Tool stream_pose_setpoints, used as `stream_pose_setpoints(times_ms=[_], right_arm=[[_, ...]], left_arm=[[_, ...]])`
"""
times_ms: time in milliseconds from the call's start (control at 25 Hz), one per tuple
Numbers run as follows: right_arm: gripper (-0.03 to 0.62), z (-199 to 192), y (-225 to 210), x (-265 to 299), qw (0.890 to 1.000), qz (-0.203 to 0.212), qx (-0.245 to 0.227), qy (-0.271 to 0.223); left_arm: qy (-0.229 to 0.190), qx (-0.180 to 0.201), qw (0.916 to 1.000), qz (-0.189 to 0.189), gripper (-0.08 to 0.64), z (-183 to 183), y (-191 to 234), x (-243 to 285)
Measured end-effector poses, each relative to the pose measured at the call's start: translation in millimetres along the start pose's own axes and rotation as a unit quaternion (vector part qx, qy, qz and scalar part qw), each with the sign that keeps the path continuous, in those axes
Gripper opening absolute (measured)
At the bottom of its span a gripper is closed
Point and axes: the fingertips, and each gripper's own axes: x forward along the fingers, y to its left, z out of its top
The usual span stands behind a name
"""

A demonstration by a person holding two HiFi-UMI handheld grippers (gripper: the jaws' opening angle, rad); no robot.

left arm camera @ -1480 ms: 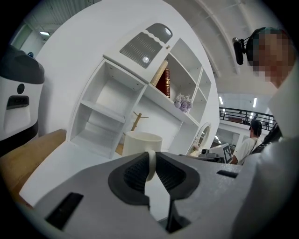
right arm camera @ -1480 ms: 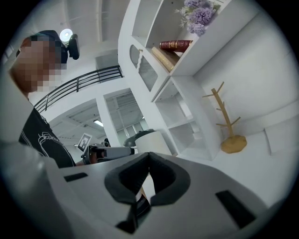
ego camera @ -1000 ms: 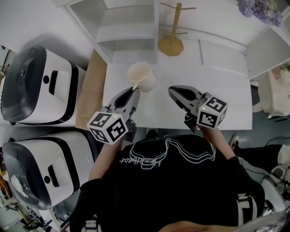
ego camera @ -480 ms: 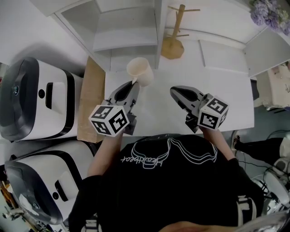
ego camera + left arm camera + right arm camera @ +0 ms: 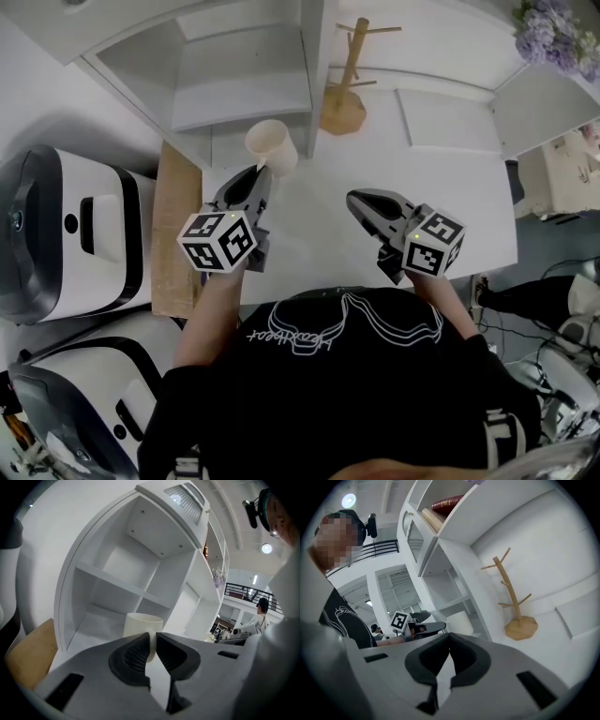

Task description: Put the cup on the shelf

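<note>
My left gripper [image 5: 152, 638] is clamped by a thin pinch on the cup [image 5: 140, 623], just in front of the shelf [image 5: 110, 581], so the cup may swivel and clip the shelf's edge going in; my right gripper [image 5: 449, 649] hangs closed and empty.

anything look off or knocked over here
Nothing stands out. The cup sits upright in the left gripper, just in front of the shelf, nothing spilled. The wooden mug tree stands straight on the table, and the right gripper is shut and empty.
</note>
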Motion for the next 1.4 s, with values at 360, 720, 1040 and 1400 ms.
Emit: stream_pose_setpoints(times_ms=[360,720,1040,1400], right_arm=[[0.006,-10,-26,-3,1.000,-0.020,0.022,0.009],[0.006,-21,-33,3,0.999,-0.020,0.036,0.024],[0.006,-27,-44,2,0.998,-0.030,0.051,0.025],[0.006,-27,-46,4,0.998,-0.034,0.046,0.030]], left_arm=[[0.012,0.023,0.9992,0.032,0.048,-15,31,39],[0.042,0.057,0.9961,0.053,0.048,-36,49,65],[0.054,0.065,0.9943,0.065,0.048,-47,64,79],[0.060,0.080,0.9928,0.067,0.048,-49,70,95]])
